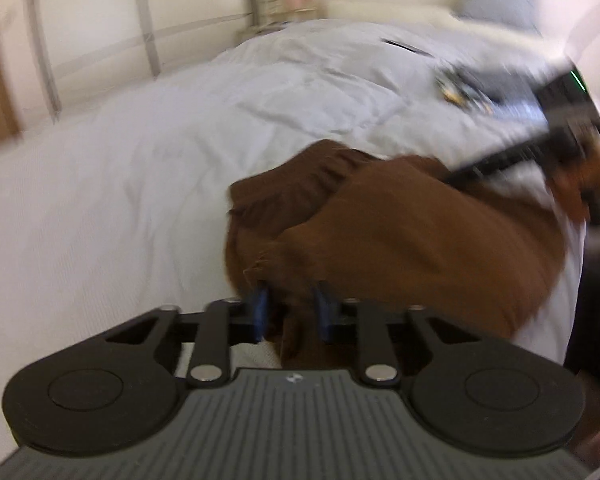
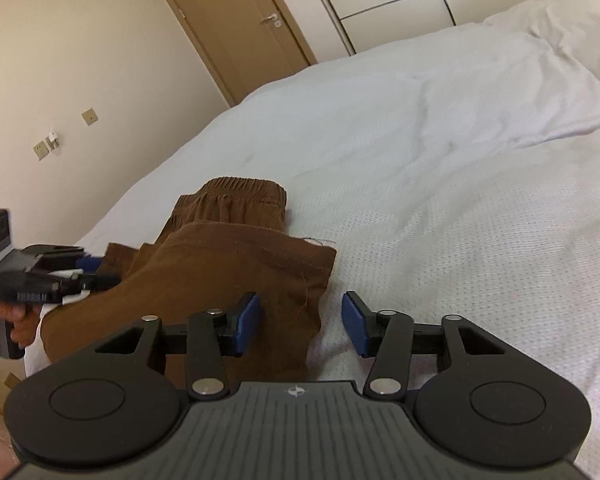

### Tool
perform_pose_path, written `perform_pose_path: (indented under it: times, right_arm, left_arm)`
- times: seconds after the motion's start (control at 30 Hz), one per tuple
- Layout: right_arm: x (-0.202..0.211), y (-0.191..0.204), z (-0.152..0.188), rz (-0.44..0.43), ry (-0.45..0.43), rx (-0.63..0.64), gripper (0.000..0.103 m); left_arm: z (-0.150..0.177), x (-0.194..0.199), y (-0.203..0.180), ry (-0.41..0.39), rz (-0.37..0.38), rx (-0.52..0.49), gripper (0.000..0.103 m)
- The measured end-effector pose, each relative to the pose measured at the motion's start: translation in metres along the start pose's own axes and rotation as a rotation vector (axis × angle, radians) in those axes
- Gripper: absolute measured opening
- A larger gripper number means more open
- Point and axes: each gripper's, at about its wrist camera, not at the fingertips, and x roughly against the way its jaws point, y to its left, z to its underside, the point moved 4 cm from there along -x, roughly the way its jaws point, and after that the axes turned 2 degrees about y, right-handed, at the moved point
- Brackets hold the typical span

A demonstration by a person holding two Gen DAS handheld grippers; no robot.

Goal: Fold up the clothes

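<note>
One pair of brown trousers (image 2: 228, 256) is lying part-folded near the edge of the white bed (image 2: 440, 152), its gathered waistband pointing away toward the far wall and its long axis running back toward the person. The left claw (image 1: 290, 308) is sitting at the trousers' left edge with its blue pads drawn close and brown cloth bunched between them; the picture is blurred, so it is probably pinching that cloth rather than just nudging it. The right claw (image 2: 300, 322) is standing part open, gripping nothing, with the trousers' right-hand edge lying between its pads but touching neither. Two claws are working on this one garment, and the left one is already on it.
</note>
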Motion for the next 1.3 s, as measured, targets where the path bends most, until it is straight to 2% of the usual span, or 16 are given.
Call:
perform_pose_path:
  times: [0.13, 0.17, 0.2, 0.27, 0.33, 0.37, 0.4, 0.67, 0.7, 0.73, 0.8, 0.87, 0.97, 1.07, 1.1, 1.3]
  right_arm:
    - [-0.001, 0.001, 0.001, -0.007, -0.009, 0.007, 0.019]
    - [0.0, 0.003, 0.001, -0.006, -0.012, 0.016, 0.011]
    - [0.001, 0.004, 0.002, -0.005, -0.013, 0.027, 0.009]
    - [0.001, 0.005, 0.003, 0.0, -0.011, 0.036, 0.009]
    - [0.002, 0.003, 0.004, 0.001, -0.009, 0.031, 0.009]
    - [0.002, 0.003, 0.004, 0.001, -0.008, 0.028, 0.009]
    - [0.002, 0.002, 0.004, 0.0, -0.007, 0.025, 0.009]
    - [0.004, 0.002, 0.0, -0.006, -0.019, 0.012, 0.018]
    - [0.003, 0.001, 0.0, -0.007, -0.023, 0.003, 0.02]
    - [0.003, 0.0, 0.0, -0.009, -0.026, -0.006, 0.021]
    - [0.001, -0.001, 0.0, -0.01, -0.031, -0.022, 0.026]
    - [-0.001, -0.002, 0.0, -0.01, -0.033, -0.034, 0.028]
    - [-0.004, -0.002, 0.002, -0.021, -0.033, -0.057, 0.027]
    - [-0.003, -0.002, 0.004, -0.028, -0.025, -0.086, 0.006]
    - [-0.001, -0.002, 0.004, -0.032, -0.029, -0.094, 0.003]
    - [0.038, 0.013, -0.01, -0.035, -0.137, -0.05, 0.002]
  left_arm:
    - [0.003, 0.007, -0.042, -0.033, -0.047, -0.299, 0.006]
    - [0.004, 0.006, -0.047, -0.033, -0.058, -0.333, 0.005]
    - [0.005, 0.005, -0.05, -0.033, -0.071, -0.346, 0.005]
    - [0.004, 0.004, -0.043, -0.036, -0.085, -0.29, 0.009]
    - [0.003, 0.002, -0.025, -0.025, -0.099, -0.167, 0.022]
    - [0.003, 0.002, -0.015, -0.018, -0.108, -0.102, 0.036]
    - [0.003, 0.001, -0.006, -0.009, -0.103, -0.045, 0.038]
    - [0.009, -0.005, 0.032, 0.038, -0.007, 0.311, 0.039]
    - [0.01, -0.005, 0.036, 0.041, 0.006, 0.352, 0.036]
    - [0.011, -0.006, 0.038, 0.038, 0.022, 0.385, 0.028]
    - [0.011, -0.005, 0.039, 0.021, 0.04, 0.414, 0.008]
    - [0.01, -0.004, 0.037, 0.009, 0.025, 0.402, 0.004]
    - [0.008, 0.003, 0.032, -0.029, 0.021, 0.372, 0.003]
    - [0.002, 0.022, 0.031, -0.123, 0.045, 0.342, 0.003]
    - [0.0, 0.03, 0.032, -0.157, 0.054, 0.334, 0.003]
    - [-0.013, 0.046, 0.059, -0.261, 0.036, 0.359, 0.003]
